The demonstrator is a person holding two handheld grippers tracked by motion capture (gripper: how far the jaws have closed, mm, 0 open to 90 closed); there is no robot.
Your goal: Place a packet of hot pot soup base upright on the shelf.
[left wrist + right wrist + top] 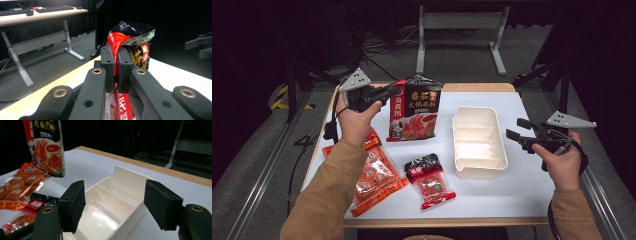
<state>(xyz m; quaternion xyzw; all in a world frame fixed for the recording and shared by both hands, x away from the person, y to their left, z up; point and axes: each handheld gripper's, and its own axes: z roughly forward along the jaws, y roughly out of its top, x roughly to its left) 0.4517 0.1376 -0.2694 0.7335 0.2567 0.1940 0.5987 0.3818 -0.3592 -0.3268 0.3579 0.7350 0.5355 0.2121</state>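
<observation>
Left gripper point(388, 93), jaws pinching the upper left edge of the red hot-pot soup-base pouch point(415, 107), holds it upright, long axis vertical, lifted over the table point(512, 190). The empty cream divided tray point(479, 142) lies just right of the pouch, long axis running away from the person. Right gripper point(517, 129), jaws spread and empty, hangs beside the tray's right wall, so it is the nearer one to steady it.
</observation>
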